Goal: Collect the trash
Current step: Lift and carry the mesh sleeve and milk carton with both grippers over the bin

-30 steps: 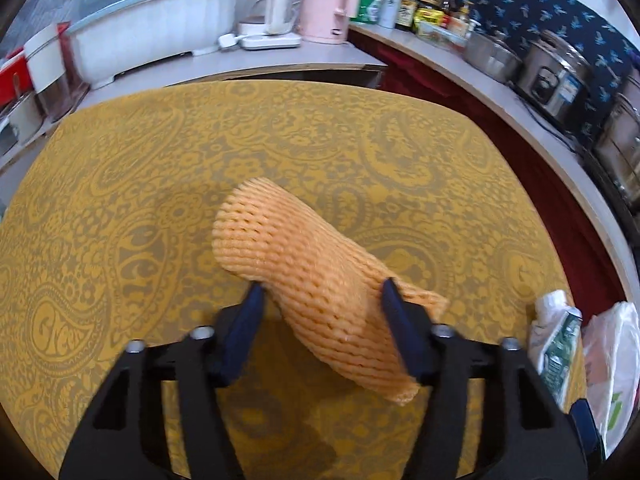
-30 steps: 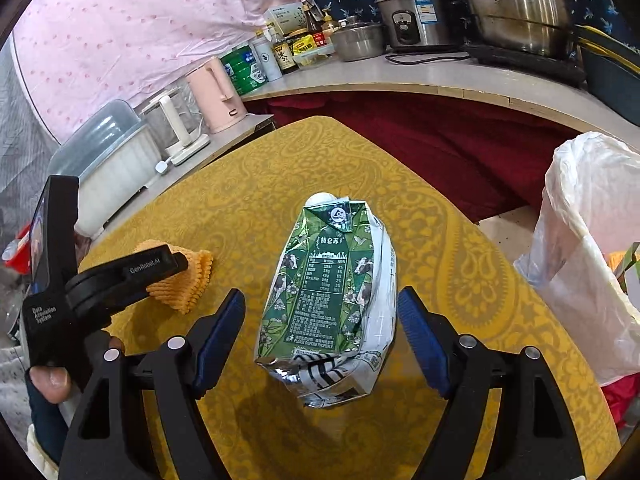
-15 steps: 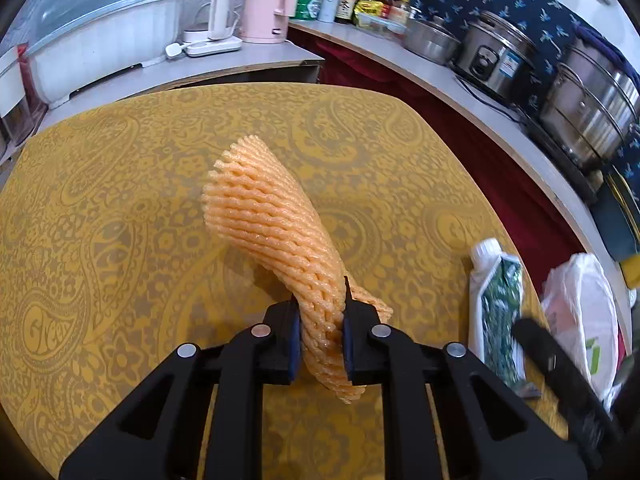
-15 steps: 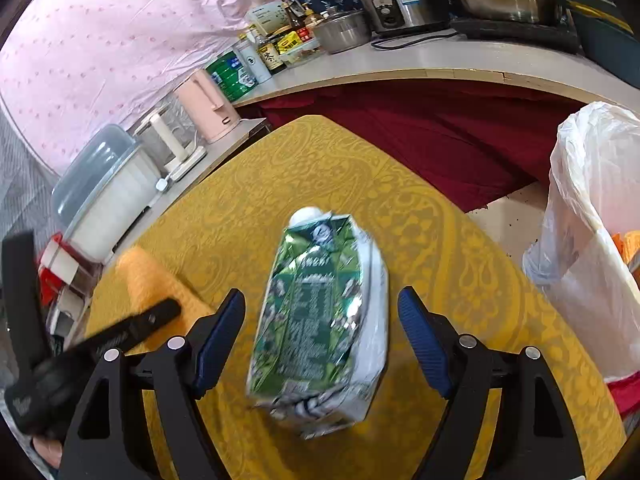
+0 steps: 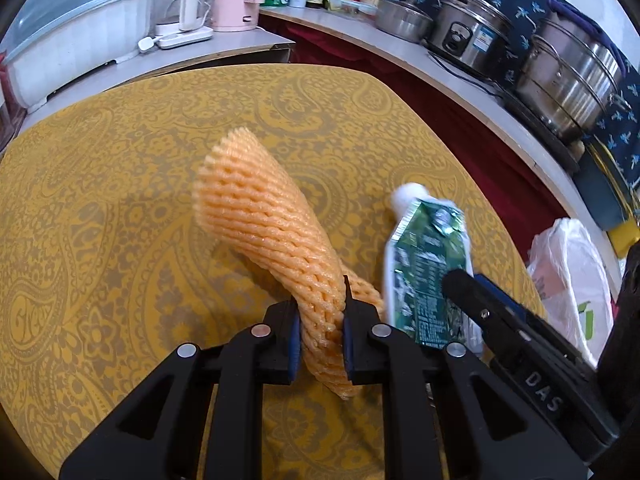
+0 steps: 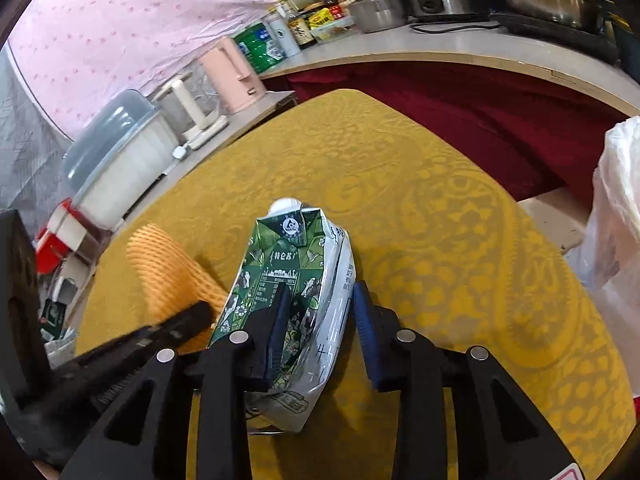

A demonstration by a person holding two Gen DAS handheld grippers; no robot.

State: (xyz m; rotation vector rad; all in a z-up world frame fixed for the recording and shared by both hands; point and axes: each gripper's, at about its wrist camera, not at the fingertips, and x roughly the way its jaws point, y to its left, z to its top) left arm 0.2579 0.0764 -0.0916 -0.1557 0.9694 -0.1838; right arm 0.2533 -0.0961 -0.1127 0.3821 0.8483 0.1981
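My left tongs (image 5: 320,344) are pinched hard on the orange foam fruit net (image 5: 264,224), squeezing its near end thin between the blue pads (image 5: 295,344). The rest of the net flares out and stands up off the yellow paisley cloth of the bench (image 5: 120,160), its open mouth pointing away from me. From the right wrist camera I see the same net (image 6: 160,264) at the left, partly behind the dark body of the left tongs.

My right tongs (image 6: 320,316) have just been closing on the crushed green milk carton (image 6: 288,280), and the carton sits between them. The left pad lies against the printed green face. The right pad stands just beside the white side panel, and I cannot tell whether it is touching yet. The carton lies on the bench with its white cap (image 6: 285,205) pointing away from me and its flattened base toward the tongs. In the left view the carton (image 5: 428,272) is just to the right of the net, with one black finger of the right tongs across its lower corner.

A white plastic bag (image 6: 616,216) hangs off the right edge of the bench, near the carton. Behind, a pink kettle (image 6: 236,76) and a rice cooker (image 5: 464,32) stand on the back counter.
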